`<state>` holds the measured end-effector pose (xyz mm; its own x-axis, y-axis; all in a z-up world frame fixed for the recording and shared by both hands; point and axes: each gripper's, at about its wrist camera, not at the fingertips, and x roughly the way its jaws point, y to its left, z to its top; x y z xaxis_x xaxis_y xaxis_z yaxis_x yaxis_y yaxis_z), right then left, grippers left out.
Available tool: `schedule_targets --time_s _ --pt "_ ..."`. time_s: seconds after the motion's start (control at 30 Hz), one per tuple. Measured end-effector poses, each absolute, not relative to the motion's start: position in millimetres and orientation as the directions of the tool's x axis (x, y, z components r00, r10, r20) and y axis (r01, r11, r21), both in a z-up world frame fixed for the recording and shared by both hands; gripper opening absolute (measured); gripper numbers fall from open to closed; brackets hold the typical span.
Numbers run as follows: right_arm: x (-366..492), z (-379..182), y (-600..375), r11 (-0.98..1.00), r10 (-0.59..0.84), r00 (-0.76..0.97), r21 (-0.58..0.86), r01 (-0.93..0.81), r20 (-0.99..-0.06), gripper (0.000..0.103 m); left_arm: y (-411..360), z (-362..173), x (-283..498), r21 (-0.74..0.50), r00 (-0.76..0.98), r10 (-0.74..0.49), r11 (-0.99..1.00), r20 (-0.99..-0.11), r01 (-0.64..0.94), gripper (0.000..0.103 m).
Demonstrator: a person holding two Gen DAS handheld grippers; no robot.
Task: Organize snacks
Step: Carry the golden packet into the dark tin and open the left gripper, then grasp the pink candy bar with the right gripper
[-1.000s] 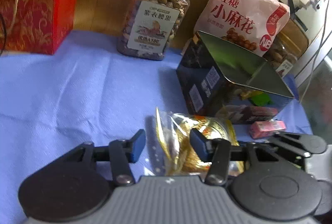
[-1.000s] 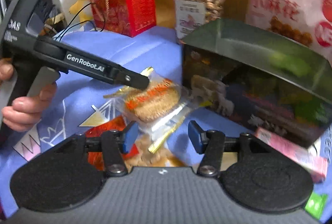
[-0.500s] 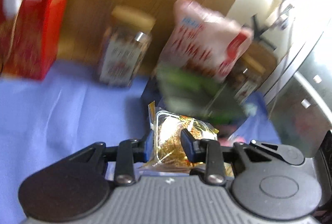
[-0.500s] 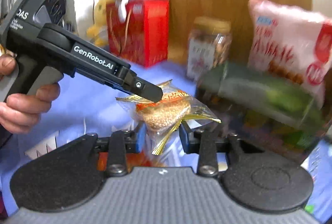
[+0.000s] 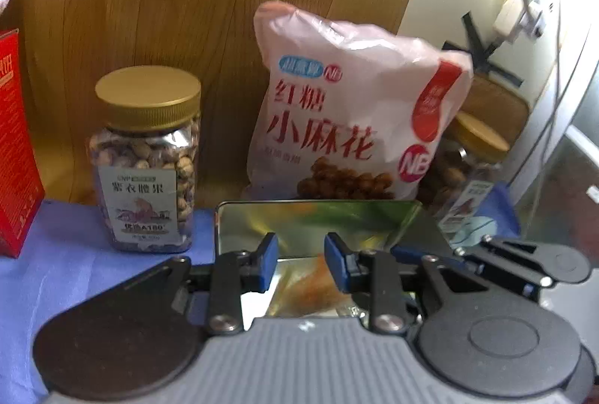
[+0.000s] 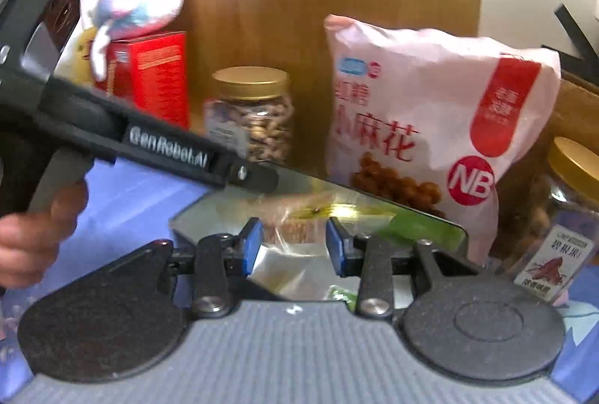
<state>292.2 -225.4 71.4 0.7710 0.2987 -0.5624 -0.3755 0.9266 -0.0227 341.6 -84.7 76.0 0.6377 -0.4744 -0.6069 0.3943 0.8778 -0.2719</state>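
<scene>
packet: clear snack packet (image 6: 295, 235) over open tin (image 5: 408, 213)
left hand-held gripper (image 5: 300, 263): clamped on packet
right hand-held gripper (image 6: 292, 246): clamped on packet
drop: straight down

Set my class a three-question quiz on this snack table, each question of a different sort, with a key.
1. True or false: the tin has its lid on.
2. What stands right behind the tin? A) a red box B) the pink bag C) a plush toy
3. How many gold-lidded jars are in view?

Key
1. False: it is open and its shiny inside shows.
2. B.
3. Two: one to the left of the bag, and another half hidden behind the bag's right side.
</scene>
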Motion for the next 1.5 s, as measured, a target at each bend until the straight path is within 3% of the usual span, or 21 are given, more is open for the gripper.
schedule_targets --time_s 0.2,0.43,0.73,0.83,0.93,1.03,1.3,1.5 --pt "279.4 78.7 -243.4 0.939 0.305 0.795 0.026 -0.343 -0.524 0.041 -78.5 85.6 317.1 -0.257 0.650 -0.491 0.868 -0.580 0.426 0.027" --pt "200.3 87.4 -297.2 0.935 0.348 0.813 0.230 -0.269 -0.466 0.041 -40.5 87.0 249.1 -0.219 0.648 -0.497 0.858 -0.577 0.464 0.030" --pt "189.3 45.7 -354.5 0.959 0.177 0.818 0.283 -0.018 -0.547 0.041 -25.4 53.4 196.9 -0.234 0.608 -0.475 0.869 -0.636 0.435 0.030" --pt "214.8 21.7 -376.3 0.920 0.206 0.779 0.389 0.053 -0.593 0.042 -15.6 47.6 192.8 -0.218 0.633 -0.427 0.898 -0.646 0.382 0.031" --pt "225.7 -1.5 -376.0 0.854 0.327 0.725 0.518 0.048 -0.606 0.042 -2.5 42.5 194.4 -0.217 0.638 -0.390 0.917 -0.664 0.335 0.031" --pt "225.3 -4.8 -345.4 0.858 0.404 0.677 0.511 -0.048 -0.615 0.029 9.3 39.5 199.9 -0.234 0.631 -0.380 0.923 -0.676 0.306 0.031" --pt "202.1 18.6 -243.7 0.842 0.539 0.554 0.388 -0.374 -0.635 0.029 16.5 38.0 218.8 -0.245 0.640 -0.370 0.928 -0.673 0.279 0.037" --pt "220.5 28.6 -254.0 0.900 0.435 0.641 0.301 -0.315 -0.632 0.029 5.2 38.5 253.1 -0.254 0.627 -0.388 0.921 -0.675 0.297 0.039"
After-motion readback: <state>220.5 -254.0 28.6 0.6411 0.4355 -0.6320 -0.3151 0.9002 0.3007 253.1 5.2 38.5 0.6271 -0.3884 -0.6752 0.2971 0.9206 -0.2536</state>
